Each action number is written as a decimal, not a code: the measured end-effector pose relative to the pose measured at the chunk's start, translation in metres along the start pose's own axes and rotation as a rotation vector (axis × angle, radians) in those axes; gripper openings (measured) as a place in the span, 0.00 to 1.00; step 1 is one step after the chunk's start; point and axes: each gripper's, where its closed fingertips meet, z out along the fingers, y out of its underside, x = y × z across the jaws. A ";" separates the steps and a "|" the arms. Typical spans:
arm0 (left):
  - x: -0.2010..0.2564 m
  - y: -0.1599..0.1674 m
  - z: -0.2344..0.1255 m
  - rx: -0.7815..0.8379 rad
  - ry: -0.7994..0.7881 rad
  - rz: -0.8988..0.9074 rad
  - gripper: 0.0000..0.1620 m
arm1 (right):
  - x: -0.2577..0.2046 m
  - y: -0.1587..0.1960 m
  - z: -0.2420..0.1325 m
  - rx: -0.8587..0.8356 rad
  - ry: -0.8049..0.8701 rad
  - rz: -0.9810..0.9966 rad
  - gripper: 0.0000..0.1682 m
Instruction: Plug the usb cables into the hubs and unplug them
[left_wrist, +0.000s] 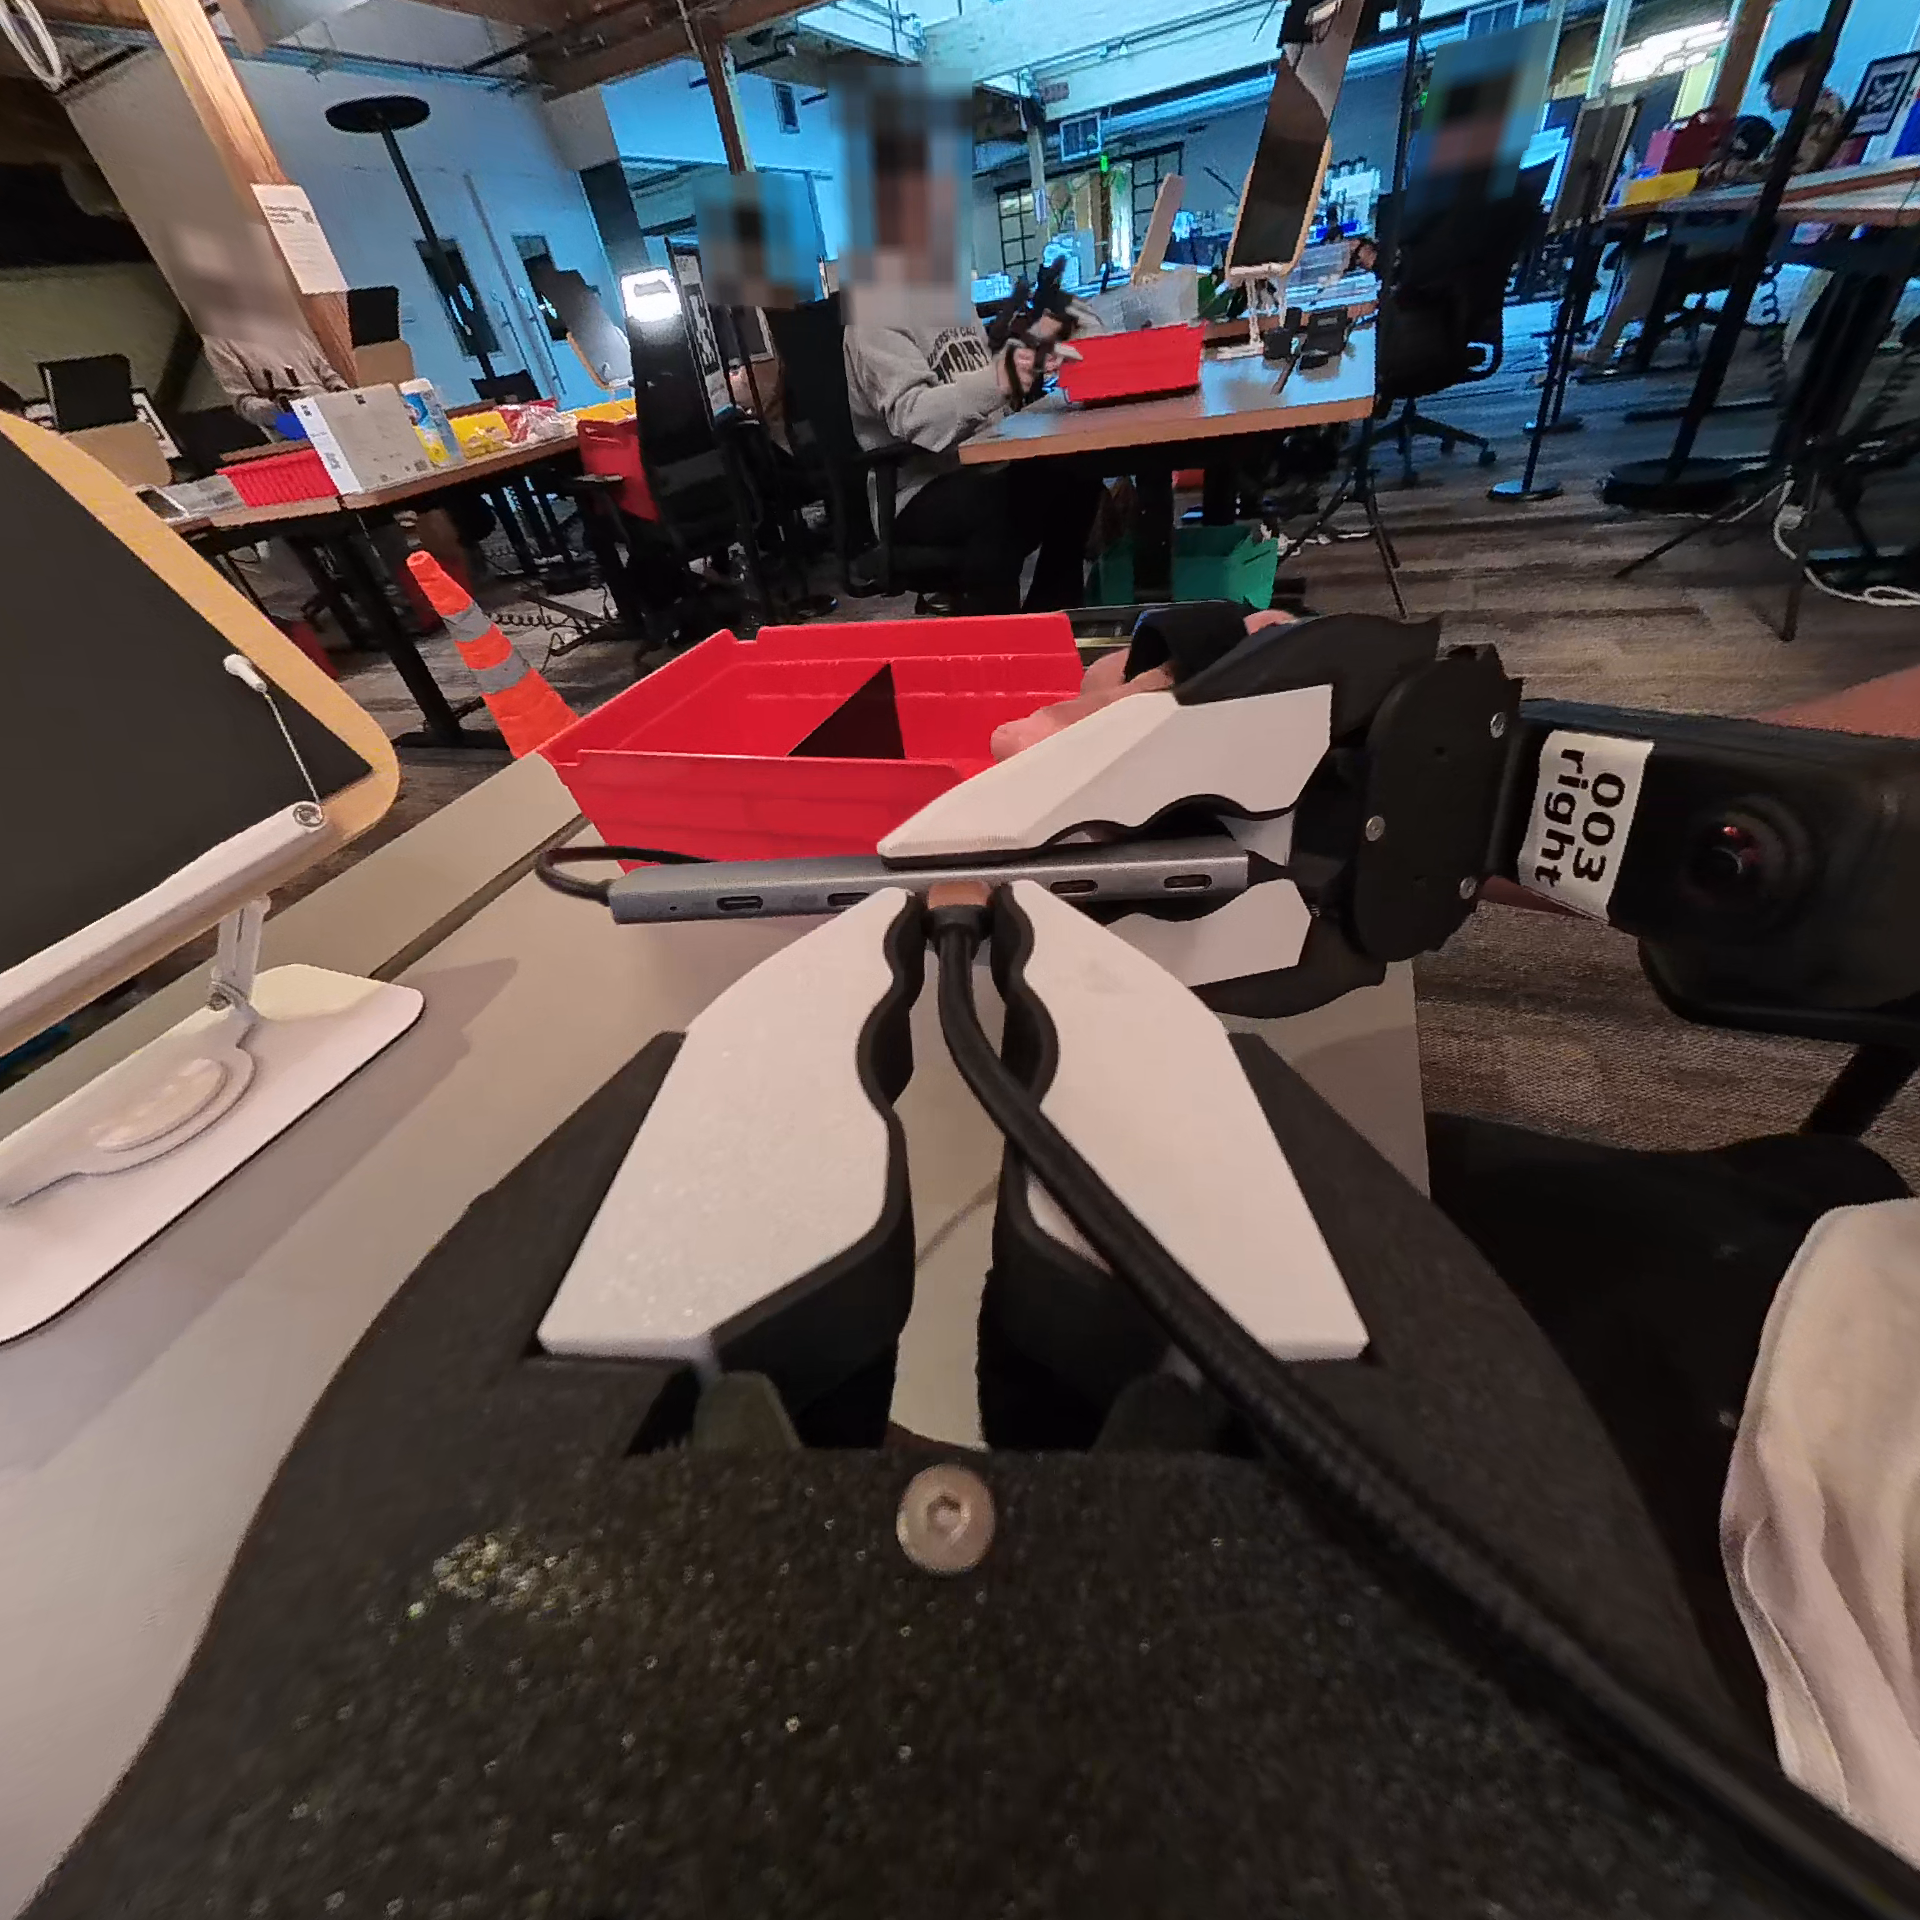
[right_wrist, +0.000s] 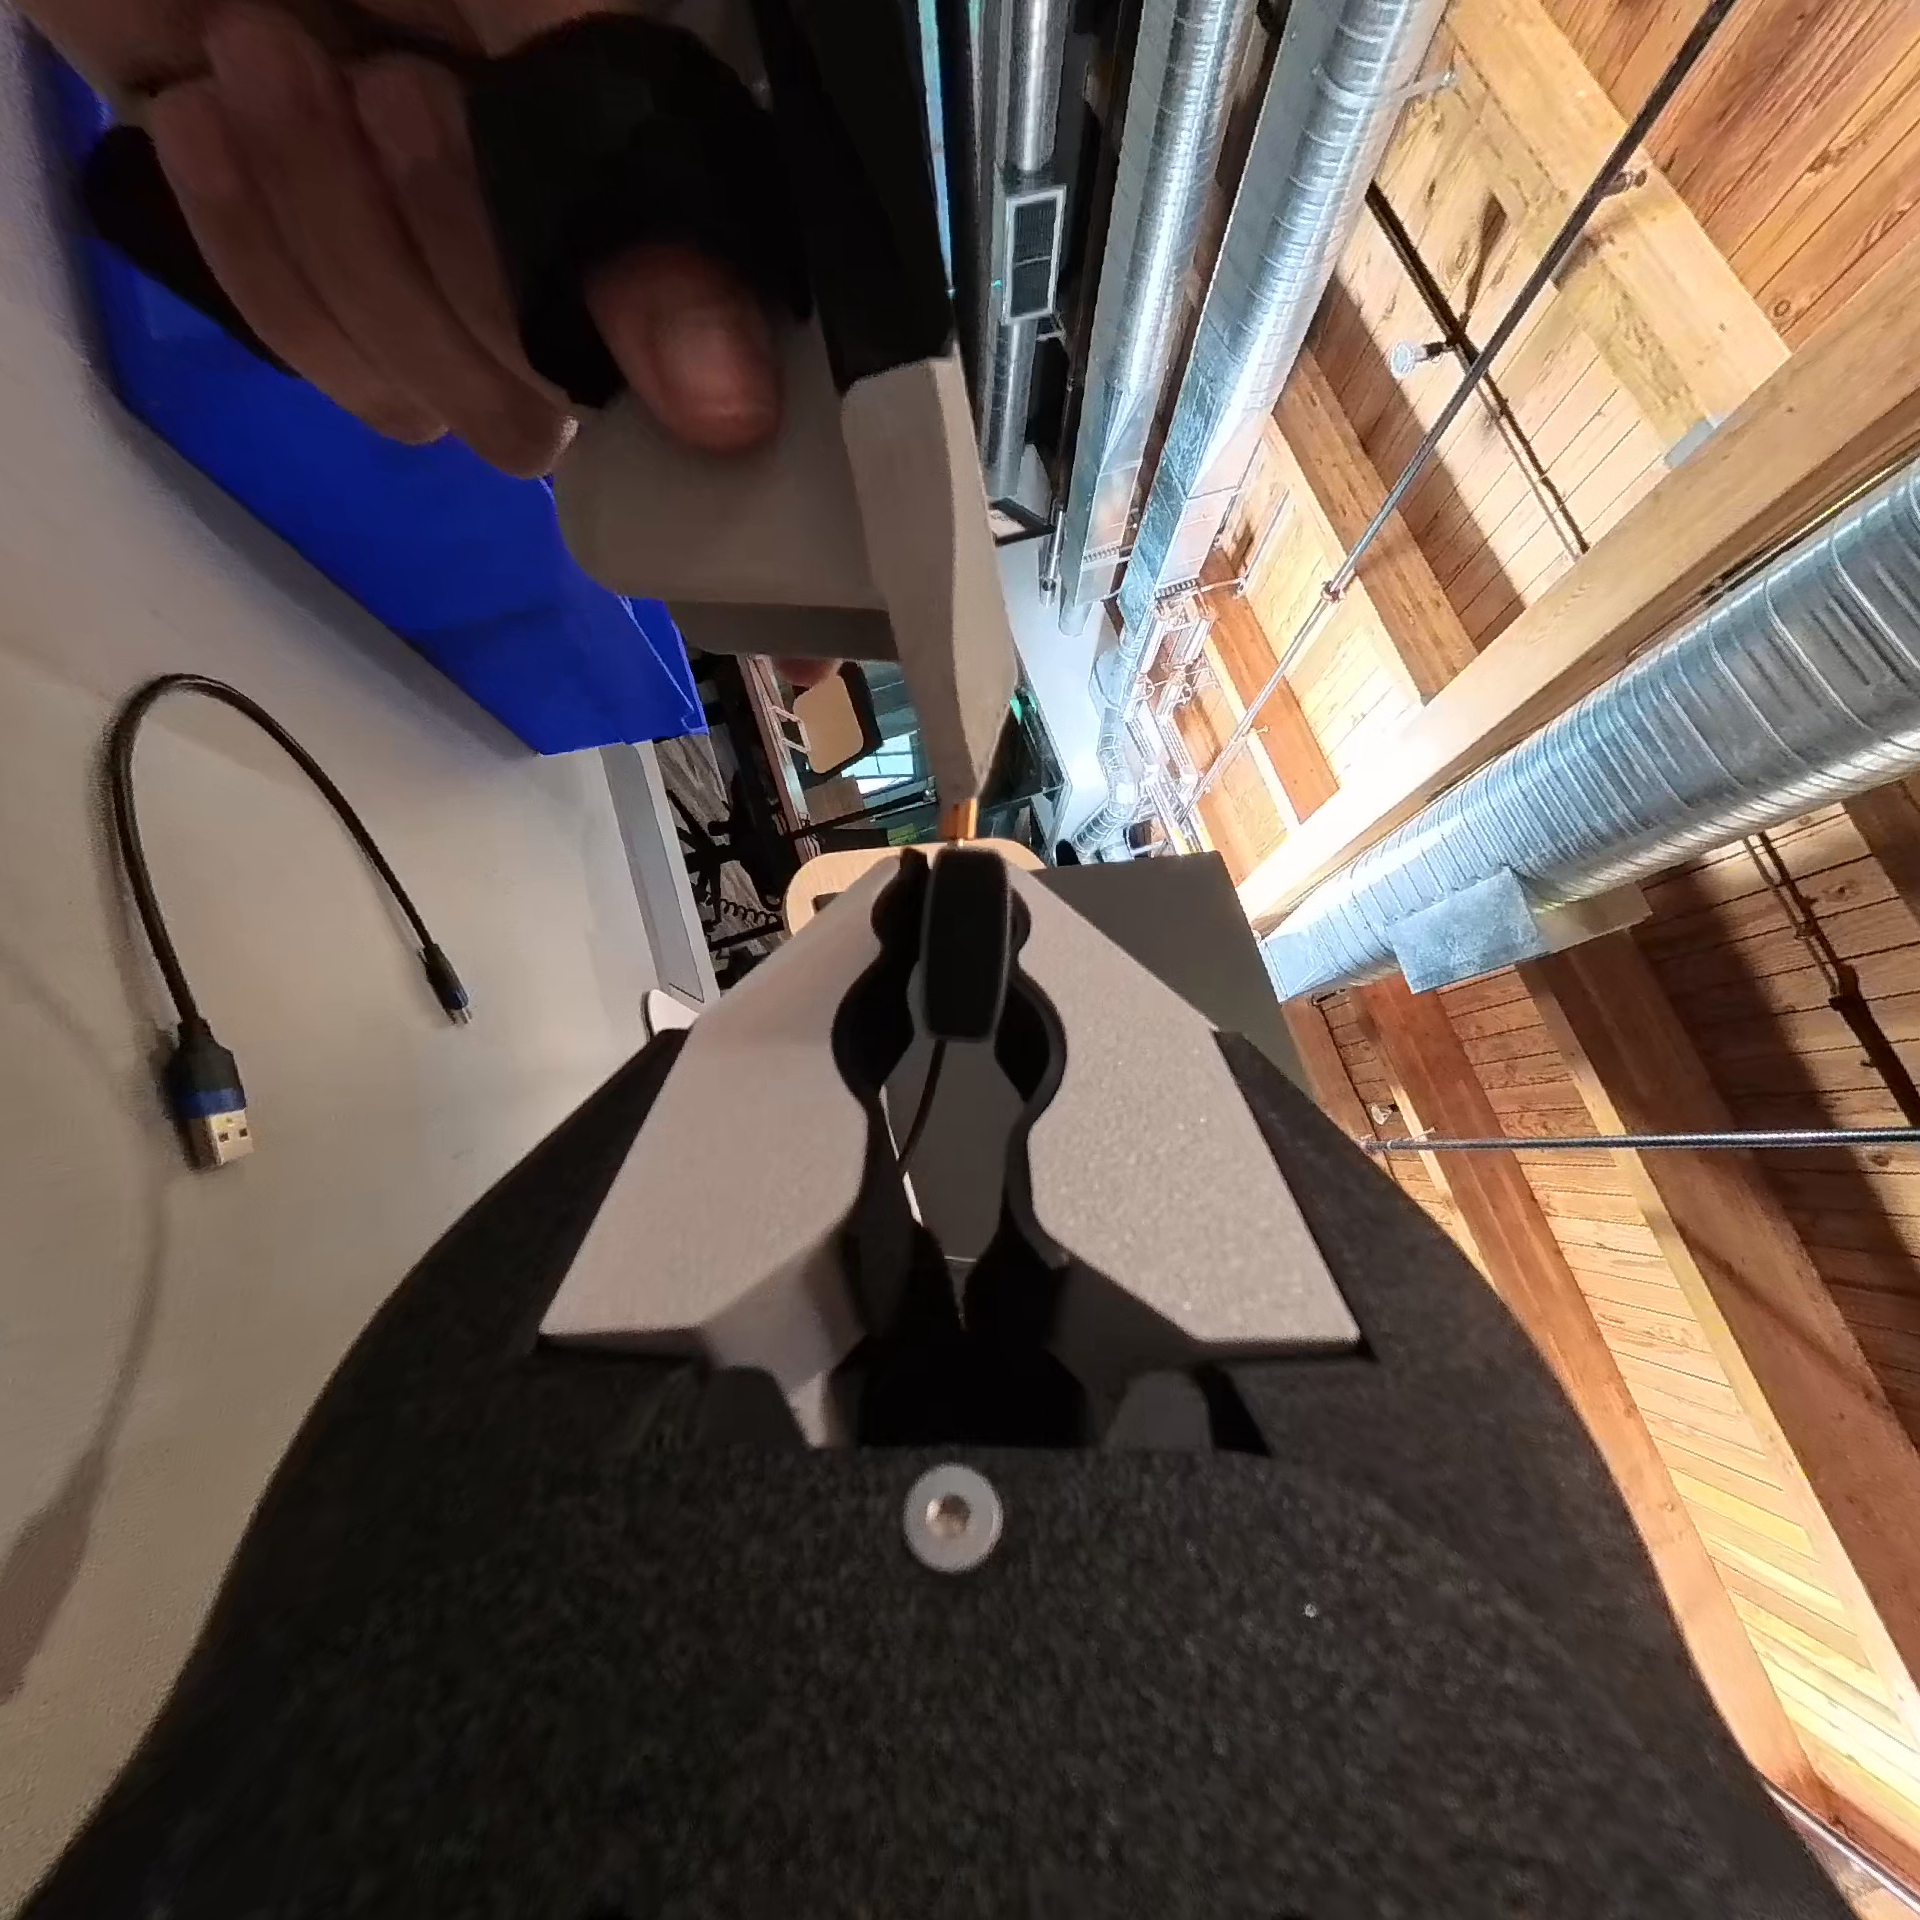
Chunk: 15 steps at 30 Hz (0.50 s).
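Note:
My left gripper is shut on the copper-coloured plug of a black braided cable, which trails back to the lower right. The plug meets the port side of a slim grey USB hub. My right gripper comes in from the right, shut on the hub and holding it level above the table edge. In the right wrist view my right gripper clamps the hub's dark end. The left gripper and a hand come in from above, with the plug at the hub's tip.
A red bin stands just behind the hub. A tablet on a white stand is at the left. A short black USB cable lies loose on the grey table beside a blue bin. People sit at desks beyond an orange cone. Less than 4 cm separates the two grippers' tips.

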 end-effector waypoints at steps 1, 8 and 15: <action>0.001 0.001 0.000 -0.002 0.000 0.001 0.08 | -0.001 0.000 0.000 0.000 -0.003 -0.004 0.05; 0.002 0.001 -0.005 0.031 0.027 -0.088 0.08 | -0.002 -0.005 0.000 0.011 -0.023 0.000 0.06; -0.054 -0.039 -0.070 0.205 -0.120 -0.115 0.08 | 0.025 0.088 -0.025 -0.239 0.014 0.117 0.05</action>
